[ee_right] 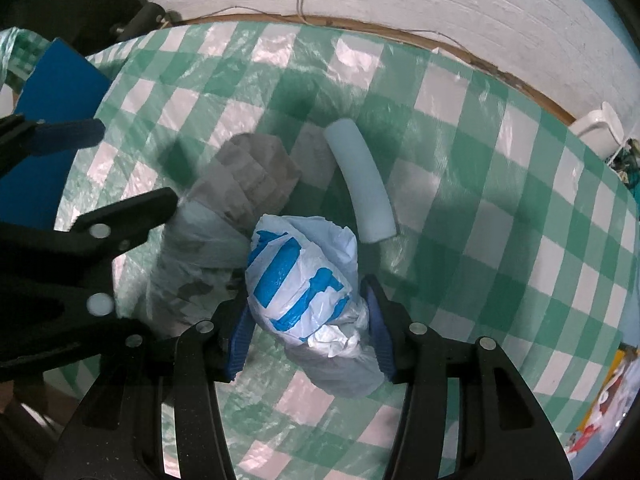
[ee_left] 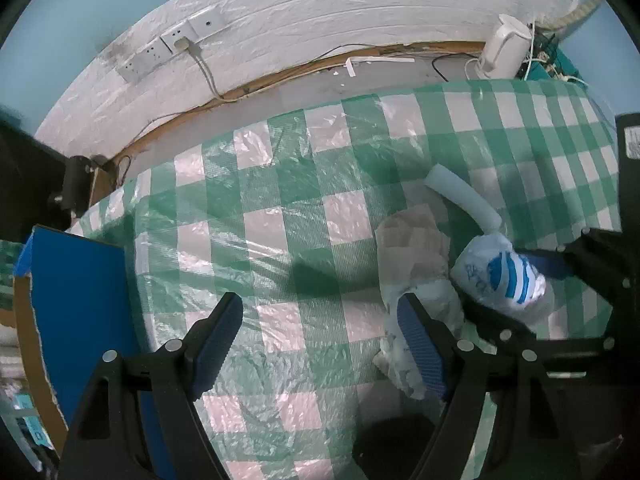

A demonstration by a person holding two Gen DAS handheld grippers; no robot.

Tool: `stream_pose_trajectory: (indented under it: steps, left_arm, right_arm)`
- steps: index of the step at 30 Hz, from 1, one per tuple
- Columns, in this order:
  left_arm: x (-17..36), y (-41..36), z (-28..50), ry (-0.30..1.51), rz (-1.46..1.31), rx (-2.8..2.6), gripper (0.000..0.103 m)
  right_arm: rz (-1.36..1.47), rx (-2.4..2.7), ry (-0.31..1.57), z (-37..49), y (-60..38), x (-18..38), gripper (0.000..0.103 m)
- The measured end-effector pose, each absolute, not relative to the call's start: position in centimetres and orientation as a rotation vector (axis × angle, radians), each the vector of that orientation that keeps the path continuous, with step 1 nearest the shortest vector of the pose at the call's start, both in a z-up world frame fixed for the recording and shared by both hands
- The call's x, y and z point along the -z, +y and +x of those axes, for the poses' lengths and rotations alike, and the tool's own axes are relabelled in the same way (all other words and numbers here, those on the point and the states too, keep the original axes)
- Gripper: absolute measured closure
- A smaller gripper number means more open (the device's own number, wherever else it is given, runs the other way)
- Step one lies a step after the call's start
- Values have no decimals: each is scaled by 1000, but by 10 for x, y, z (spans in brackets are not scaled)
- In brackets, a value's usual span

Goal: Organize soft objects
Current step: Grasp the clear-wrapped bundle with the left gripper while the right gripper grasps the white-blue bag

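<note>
A white plastic bag with blue stripes (ee_right: 300,276), bunched into a bundle, sits between the pads of my right gripper (ee_right: 310,336), which is shut on it just above the green-checked tablecloth (ee_right: 500,240). The same bag (ee_left: 500,280) shows at the right of the left wrist view. A curved white foam tube (ee_right: 360,184) lies beyond it. To its left lies crumpled brown paper with clear plastic (ee_right: 240,184). My left gripper (ee_left: 320,344) stands open over bare cloth, its right finger against that crumpled plastic (ee_left: 432,308).
A blue-faced cardboard box (ee_left: 80,300) stands at the table's left edge. Behind the table run a white wall with sockets (ee_left: 172,44) and cables, and a white appliance (ee_left: 504,46) stands at the back right corner. A colourful packet (ee_right: 600,400) lies at the right.
</note>
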State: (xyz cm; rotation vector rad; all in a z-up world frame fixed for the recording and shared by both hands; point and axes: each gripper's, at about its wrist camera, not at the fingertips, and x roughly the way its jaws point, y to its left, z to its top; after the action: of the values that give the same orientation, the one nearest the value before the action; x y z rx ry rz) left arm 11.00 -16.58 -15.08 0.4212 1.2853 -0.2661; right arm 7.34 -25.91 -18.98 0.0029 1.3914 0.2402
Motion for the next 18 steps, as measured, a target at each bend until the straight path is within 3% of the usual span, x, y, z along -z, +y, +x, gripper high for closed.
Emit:
stream_pose_trajectory:
  steps: [3,8,18]
  left_arm:
    - [150,-167,107,1279,448,260,22]
    - [148,-162,106,1285,435,248,22]
    - [147,-178,96,1300,433,321,21]
  right_arm:
    - [-11,-229,1394,72,-257,190,49]
    - [-40,-201,1395,70,-256,189,33]
    - [-29,-179,1389,58,-272,186,31]
